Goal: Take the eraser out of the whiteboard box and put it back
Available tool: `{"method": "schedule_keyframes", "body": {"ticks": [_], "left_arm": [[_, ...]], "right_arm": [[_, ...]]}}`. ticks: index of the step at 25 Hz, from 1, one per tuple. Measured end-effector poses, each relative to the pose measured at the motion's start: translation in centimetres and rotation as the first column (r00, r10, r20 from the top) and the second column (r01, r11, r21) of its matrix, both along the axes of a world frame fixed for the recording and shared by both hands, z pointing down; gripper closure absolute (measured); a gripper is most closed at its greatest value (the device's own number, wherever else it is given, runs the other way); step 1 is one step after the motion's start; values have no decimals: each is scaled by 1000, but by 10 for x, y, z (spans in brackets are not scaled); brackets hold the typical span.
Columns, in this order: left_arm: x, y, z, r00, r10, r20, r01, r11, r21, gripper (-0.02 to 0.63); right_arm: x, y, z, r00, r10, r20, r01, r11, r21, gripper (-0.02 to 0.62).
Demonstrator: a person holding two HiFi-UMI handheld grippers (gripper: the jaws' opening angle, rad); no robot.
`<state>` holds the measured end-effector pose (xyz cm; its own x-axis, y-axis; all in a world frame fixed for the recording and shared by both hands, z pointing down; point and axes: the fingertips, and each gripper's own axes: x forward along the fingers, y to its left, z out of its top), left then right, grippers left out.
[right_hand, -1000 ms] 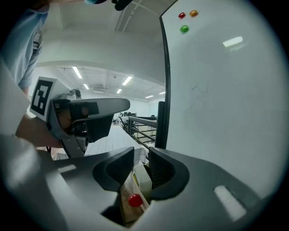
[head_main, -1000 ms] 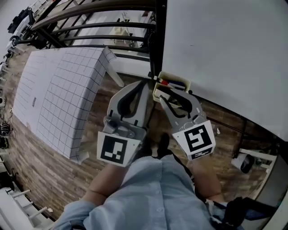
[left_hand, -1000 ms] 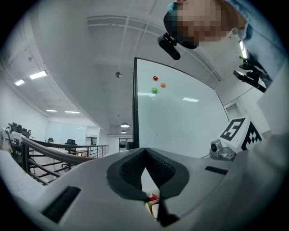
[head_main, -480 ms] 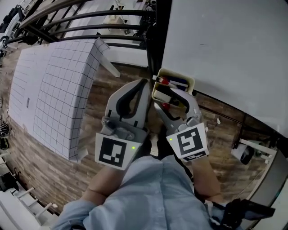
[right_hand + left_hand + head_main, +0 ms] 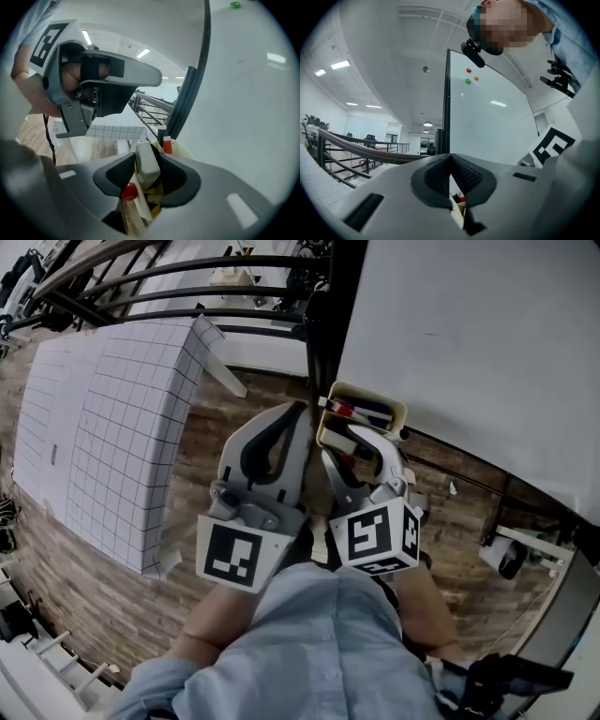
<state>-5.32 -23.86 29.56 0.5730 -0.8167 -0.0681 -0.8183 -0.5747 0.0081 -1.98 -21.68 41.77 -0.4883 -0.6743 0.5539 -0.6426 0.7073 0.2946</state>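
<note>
Cream box [image 5: 370, 397]: open-topped and fixed at the lower left corner of the whiteboard [image 5: 469, 334], just right of its dark frame post [image 5: 323, 324]. It sits at the far end of both tools in the head view.
Box contents: an eraser, several markers and some yellow pieces I cannot identify, all crowded together.
Eraser [image 5: 148, 171]: a pale grey block standing on end inside the box, with its top poking above the rim (not lifted clear of it).
Markers: a red cap [image 5: 129, 191] shows low at the near left of the eraser. A red-and-white marker end [image 5: 167, 145] stands at its far right. In the head view a red marker [image 5: 343, 412] lies along the far side of the box.
Right tool [image 5: 148, 155]: angled down into the box. Its jaws have just been closing with the eraser between them, and the ribbed pads touch the eraser on both sides.
Left tool [image 5: 304, 409]: jaws together at the tips, with nothing held. It is just left of the box and near the frame post. Through the slit below its tips, the left gripper view shows a sliver of the box and a red cap.
Magnets [image 5: 468, 70]: red, orange and green, clustered high on the whiteboard in the left gripper view.
Grid-lined panel [image 5: 122, 418]: white and tilted, at the left, well apart from the box, over the wooden floor [image 5: 84, 596].
</note>
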Motion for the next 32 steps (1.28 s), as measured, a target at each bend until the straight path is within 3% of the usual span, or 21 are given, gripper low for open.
{"method": "schedule_keyframes", "body": {"ticks": [9,16,22,32], "left_arm": [[-5,5,-7,1000,2,12,-2,1000,15,607],[-7,18,-21,1000,8,24,-9,999,41,607],[-2,29,-47,999,27,21,-29,993,110,607],[1,35,-66,1000,25,16,-27,988,152,607]], "right_arm": [[2,-1,-16,999,6,36,-7,1000,23,457],[9,8,-55,988,35,151,-45,997,63,457],[22,15,-96,960,54,275,-85,991,102,457],[37,21,-153,934,26,357,-100,977,190,457]]}}
